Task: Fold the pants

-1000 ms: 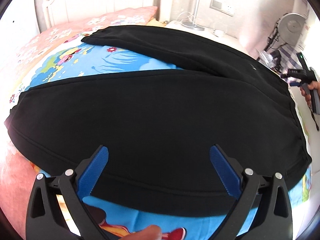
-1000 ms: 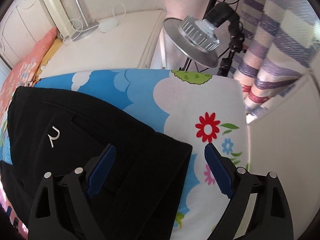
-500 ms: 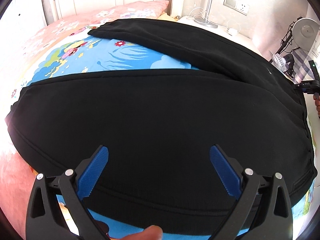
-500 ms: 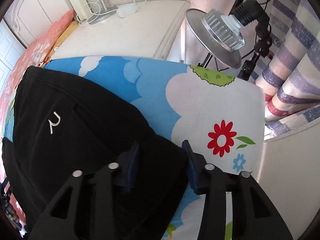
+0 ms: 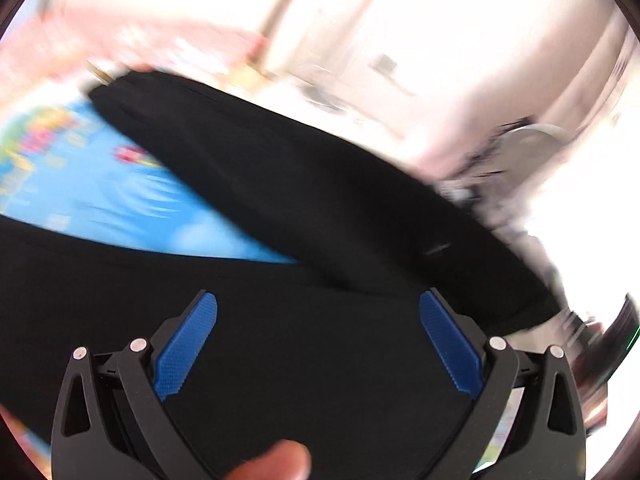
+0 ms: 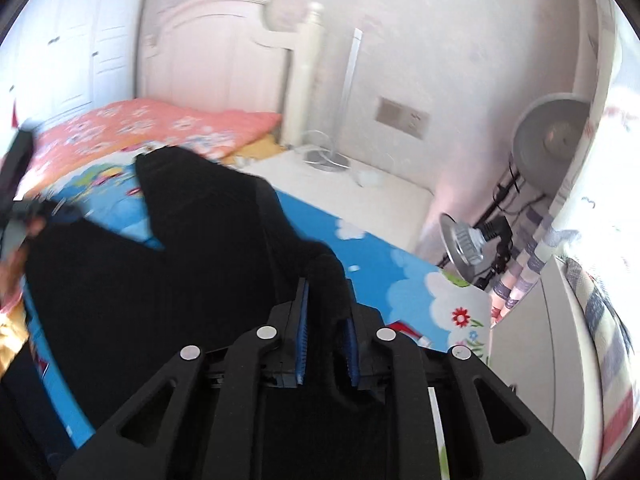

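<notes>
Black fabric of the pants (image 6: 120, 288) is pinched between the blue pads of your right tool (image 6: 325, 320), whose jaws have just been closing on a bunched fold. Your left tool (image 5: 318, 344) stands wide, nothing between its pads, over the pants' near leg. Beyond, the pants' 2 legs lie spread on the cartoon sheet (image 6: 360, 256) of the bed, with a pink quilt (image 6: 160, 124) behind.

Both claws are black plastic frames with silver screws: left claw (image 5: 318, 344), right claw (image 6: 325, 344); ribbed blue pads (image 5: 186, 350) line the fingers.
</notes>
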{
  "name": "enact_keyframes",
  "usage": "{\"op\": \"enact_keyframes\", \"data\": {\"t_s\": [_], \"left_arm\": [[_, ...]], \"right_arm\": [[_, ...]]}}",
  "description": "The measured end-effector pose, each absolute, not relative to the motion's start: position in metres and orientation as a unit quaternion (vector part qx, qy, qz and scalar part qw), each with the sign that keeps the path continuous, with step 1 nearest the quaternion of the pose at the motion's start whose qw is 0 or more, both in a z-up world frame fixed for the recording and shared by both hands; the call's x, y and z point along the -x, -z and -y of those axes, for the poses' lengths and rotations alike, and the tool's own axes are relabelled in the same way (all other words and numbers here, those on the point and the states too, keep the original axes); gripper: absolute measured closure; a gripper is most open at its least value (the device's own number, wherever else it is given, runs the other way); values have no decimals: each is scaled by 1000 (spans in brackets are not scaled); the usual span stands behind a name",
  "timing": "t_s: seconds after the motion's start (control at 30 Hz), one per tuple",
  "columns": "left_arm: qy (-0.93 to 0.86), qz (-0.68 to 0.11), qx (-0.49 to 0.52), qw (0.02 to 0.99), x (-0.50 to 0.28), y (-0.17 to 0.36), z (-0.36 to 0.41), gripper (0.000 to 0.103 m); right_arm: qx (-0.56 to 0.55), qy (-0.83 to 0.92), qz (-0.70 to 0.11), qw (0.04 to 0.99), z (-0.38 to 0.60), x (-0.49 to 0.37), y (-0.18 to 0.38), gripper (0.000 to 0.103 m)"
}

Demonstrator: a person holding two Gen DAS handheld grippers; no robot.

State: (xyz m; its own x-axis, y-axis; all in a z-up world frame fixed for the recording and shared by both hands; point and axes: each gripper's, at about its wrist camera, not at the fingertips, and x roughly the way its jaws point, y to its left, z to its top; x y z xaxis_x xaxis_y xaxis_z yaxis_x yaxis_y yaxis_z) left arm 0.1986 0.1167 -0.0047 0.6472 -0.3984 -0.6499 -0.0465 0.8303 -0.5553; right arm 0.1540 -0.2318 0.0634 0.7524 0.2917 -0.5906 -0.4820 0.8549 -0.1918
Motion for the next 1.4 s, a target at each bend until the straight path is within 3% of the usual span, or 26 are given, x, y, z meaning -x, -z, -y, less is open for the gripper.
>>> {"op": "enact_keyframes", "data": {"t_s": [0.1, 0.23, 0.3, 0.43, 0.57, 0.6, 0.63, 0.67, 0.73, 0.8, 0.83, 0.87, 1.07, 1.1, 1.4], "left_arm": [[174, -432, 338, 818, -242, 19, -120, 3], [199, -482, 423, 741, -307, 57, -123, 20], [192, -499, 425, 730, -329, 67, -116, 24], [168, -539, 416, 713, -356, 85, -94, 47], [177, -566, 430, 681, -367, 100, -75, 48], [173, -576, 430, 674, -370, 106, -70, 59], [167, -580, 426, 673, -371, 109, -68, 82], [165, -581, 424, 674, -373, 110, -66, 92], [178, -574, 430, 674, -374, 109, -66, 93], [184, -567, 424, 682, -369, 103, -67, 93], [188, -567, 423, 682, -369, 101, -66, 93], [190, -567, 421, 682, -369, 100, -66, 94], [203, -559, 415, 688, -367, 88, -63, 94], [204, -558, 414, 689, -366, 87, -63, 94], [209, -556, 410, 692, -363, 80, -69, 94]], "right_arm": [[167, -223, -307, 910, 214, -114, -30, 86], [146, -221, -337, 903, 210, -99, 2, 86], [131, -217, -342, 905, 207, -90, 7, 86], [103, -209, -346, 909, 210, -86, 7, 86], [89, -205, -352, 909, 210, -86, 10, 86], [83, -202, -356, 909, 209, -86, 12, 86], [73, -197, -362, 908, 210, -87, 13, 86], [60, -190, -368, 908, 211, -88, 14, 85], [26, -175, -381, 907, 216, -85, 17, 82], [-25, -158, -395, 905, 224, -75, 18, 48], [-48, -153, -395, 904, 228, -71, 18, 21], [-85, -152, -392, 903, 234, -63, 16, 10], [-282, -134, -462, 830, 258, -59, 33, 10], [-308, -135, -471, 816, 259, -63, 37, 14], [-346, -108, -503, 785, 245, -94, 57, 23]]}}
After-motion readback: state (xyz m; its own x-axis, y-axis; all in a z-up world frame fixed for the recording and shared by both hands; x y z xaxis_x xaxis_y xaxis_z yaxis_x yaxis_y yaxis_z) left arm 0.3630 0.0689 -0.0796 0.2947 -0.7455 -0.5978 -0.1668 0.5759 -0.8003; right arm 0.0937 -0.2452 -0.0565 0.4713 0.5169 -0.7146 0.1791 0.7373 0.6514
